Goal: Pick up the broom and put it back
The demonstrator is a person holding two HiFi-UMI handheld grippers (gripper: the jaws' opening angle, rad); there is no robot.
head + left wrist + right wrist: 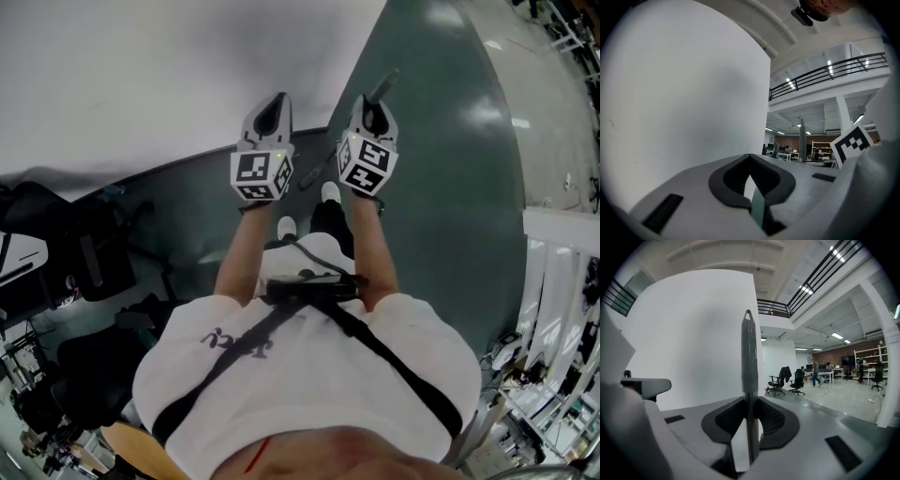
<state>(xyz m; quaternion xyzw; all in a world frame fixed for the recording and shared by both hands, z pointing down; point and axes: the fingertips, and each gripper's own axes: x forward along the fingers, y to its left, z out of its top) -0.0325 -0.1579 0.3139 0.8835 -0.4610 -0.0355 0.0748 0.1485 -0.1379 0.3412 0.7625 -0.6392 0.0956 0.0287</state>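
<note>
**Right gripper clamps the broom, left gripper closed on nothing**

The right gripper point(750, 404) has its 2 jaws pressed on the grey handle of the broom point(749, 352), which runs upright straight through the gap between the pads. The handle's tip, with a small hanging loop, rises well beyond the jaw tips. The left gripper point(750, 161) sits just beside the right one, its 2 jaws brought together with nothing between them. Ahead of both pairs of jaws stands a white wall point(684, 93).
</note>
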